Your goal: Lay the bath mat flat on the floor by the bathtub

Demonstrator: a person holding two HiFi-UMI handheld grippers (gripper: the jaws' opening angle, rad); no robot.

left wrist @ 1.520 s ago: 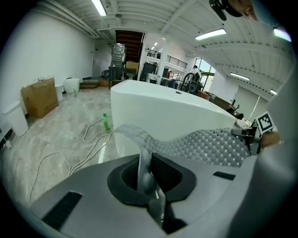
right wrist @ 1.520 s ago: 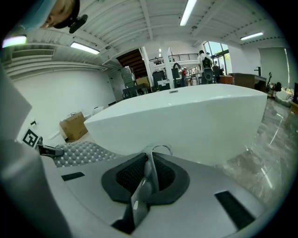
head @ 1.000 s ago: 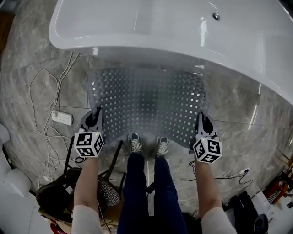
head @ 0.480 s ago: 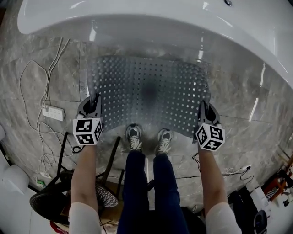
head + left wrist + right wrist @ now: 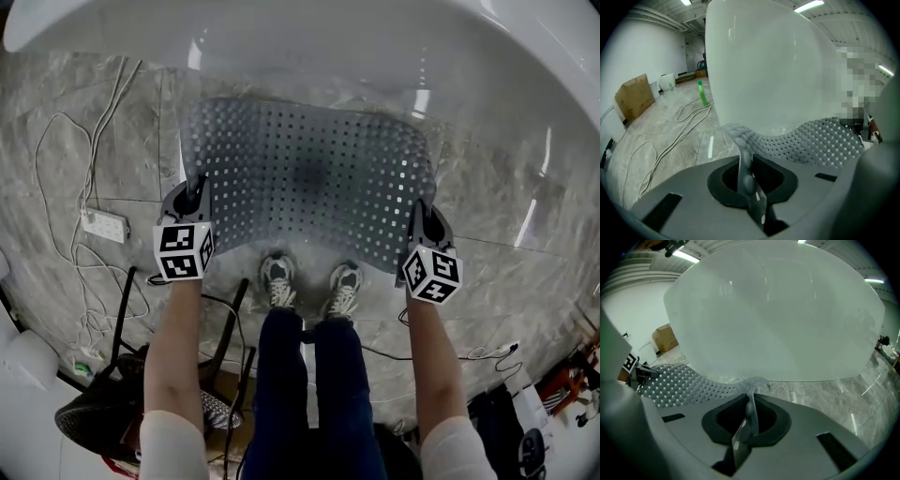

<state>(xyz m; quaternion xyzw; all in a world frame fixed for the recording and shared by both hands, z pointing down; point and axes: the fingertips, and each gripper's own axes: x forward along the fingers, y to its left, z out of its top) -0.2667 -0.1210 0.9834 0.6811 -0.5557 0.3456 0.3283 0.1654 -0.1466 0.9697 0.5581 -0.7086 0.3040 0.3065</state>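
A grey translucent bath mat [image 5: 309, 178] with rows of small holes hangs stretched between my two grippers, over the marble floor just in front of the white bathtub [image 5: 375, 37]. My left gripper [image 5: 194, 199] is shut on the mat's near left corner [image 5: 740, 140]. My right gripper [image 5: 422, 217] is shut on the near right corner [image 5: 752, 390]. The mat's far edge lies close under the tub's rim. In the left gripper view the mat [image 5: 820, 140] sags away toward the right; in the right gripper view the mat [image 5: 679, 380] runs off to the left.
The person's shoes [image 5: 277, 279] stand just behind the mat's near edge. White cables [image 5: 56, 178] and a power strip [image 5: 103, 225] lie on the floor at left. A black stool [image 5: 103, 412] stands at lower left. A green bottle [image 5: 702, 93] and a cardboard box [image 5: 633, 96] stand farther off.
Both grippers have come down with the mat, which now lies lower and spreads wider toward the floor. The tub fills more of the top of the view.
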